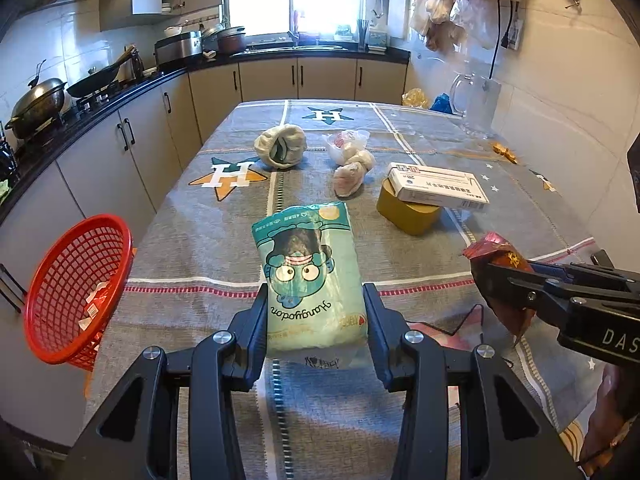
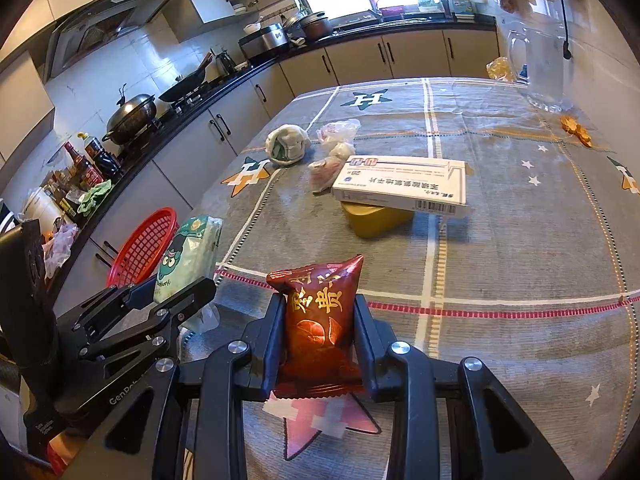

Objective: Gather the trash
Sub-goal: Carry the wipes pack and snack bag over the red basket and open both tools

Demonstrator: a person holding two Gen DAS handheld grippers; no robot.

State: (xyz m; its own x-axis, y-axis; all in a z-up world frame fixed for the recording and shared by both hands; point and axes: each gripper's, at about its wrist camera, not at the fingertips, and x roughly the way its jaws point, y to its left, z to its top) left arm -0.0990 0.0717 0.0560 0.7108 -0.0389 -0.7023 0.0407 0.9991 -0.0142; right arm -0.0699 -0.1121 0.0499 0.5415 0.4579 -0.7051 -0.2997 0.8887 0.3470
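Observation:
My left gripper [image 1: 316, 312] is shut on a pale green tissue pack [image 1: 312, 280] with a cartoon face, held above the table's near edge. It also shows in the right wrist view [image 2: 188, 256]. My right gripper [image 2: 318, 324] is shut on a dark red snack packet [image 2: 320, 320] with gold characters, which also shows in the left wrist view [image 1: 500, 264] at the right. A red mesh basket [image 1: 76, 292] with some scraps inside hangs beside the table's left edge; it also shows in the right wrist view [image 2: 144, 246].
On the grey tablecloth [image 1: 224, 248] lie a rolled white cloth [image 1: 280, 146], crumpled plastic bags [image 1: 352, 160], a white medicine box [image 1: 436, 186] on a yellow tub [image 1: 404, 212], a clear jug [image 1: 476, 104] and orange crumbs [image 1: 504, 152]. Kitchen counter with pans runs along the left.

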